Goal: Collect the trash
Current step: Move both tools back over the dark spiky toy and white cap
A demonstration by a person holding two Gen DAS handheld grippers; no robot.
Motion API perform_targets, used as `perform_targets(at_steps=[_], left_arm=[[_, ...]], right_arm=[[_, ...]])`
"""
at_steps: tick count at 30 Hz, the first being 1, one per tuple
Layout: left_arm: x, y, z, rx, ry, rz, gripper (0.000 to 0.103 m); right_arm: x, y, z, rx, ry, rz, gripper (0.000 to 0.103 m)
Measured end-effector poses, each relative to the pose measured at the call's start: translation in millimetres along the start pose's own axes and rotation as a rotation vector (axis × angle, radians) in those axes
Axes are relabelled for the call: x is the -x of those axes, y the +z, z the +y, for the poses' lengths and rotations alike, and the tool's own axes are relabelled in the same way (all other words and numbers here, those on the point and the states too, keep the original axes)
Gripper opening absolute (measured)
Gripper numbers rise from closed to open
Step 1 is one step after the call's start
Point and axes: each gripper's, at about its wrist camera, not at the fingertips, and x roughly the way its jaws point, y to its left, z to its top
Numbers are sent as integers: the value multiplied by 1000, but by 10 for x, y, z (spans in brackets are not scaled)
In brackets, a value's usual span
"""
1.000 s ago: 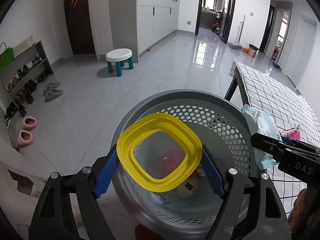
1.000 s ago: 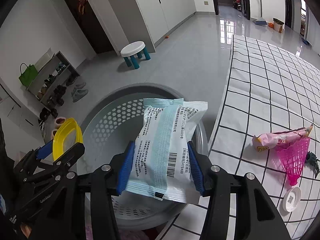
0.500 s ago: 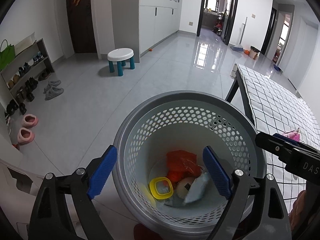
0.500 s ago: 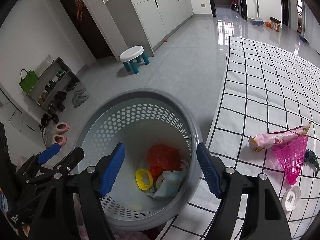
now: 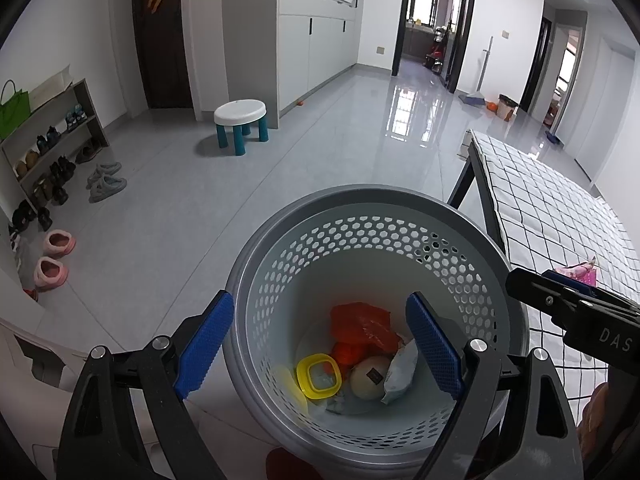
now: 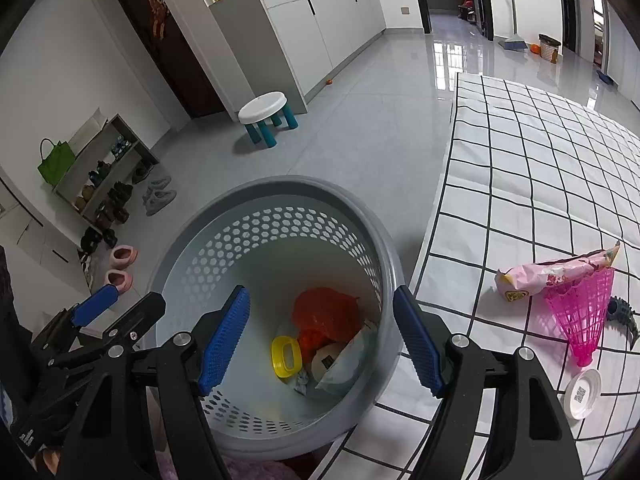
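A grey perforated trash basket stands on the floor beside the checked table. Inside it lie a yellow ring lid, a pale blue wipes packet, an orange bag and a cream round piece. Above the basket, my left gripper hangs open with nothing between its blue pads. My right gripper is likewise open and empty over the basket. On the table lie a pink wrapper, a pink shuttlecock and a white cap.
The checked table fills the right side, with a dark toy near the shuttlecock. On the grey floor stand a white stool, a shoe rack and slippers at the left. Cabinets line the back wall.
Both grippers opened. The yellow ring lid dropped from the left one and the wipes packet from the right one; both now lie inside the basket.
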Motion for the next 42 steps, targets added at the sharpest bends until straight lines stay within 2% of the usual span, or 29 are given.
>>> perform_targets(at_steps=[22, 42], left_arm=[[116, 8, -112, -14, -30, -26, 86], [236, -53, -484, -57, -79, -56, 88]], right_arm=[[176, -39, -143, -10, -29, -25, 71], [708, -311, -795, -99, -108, -76, 71]])
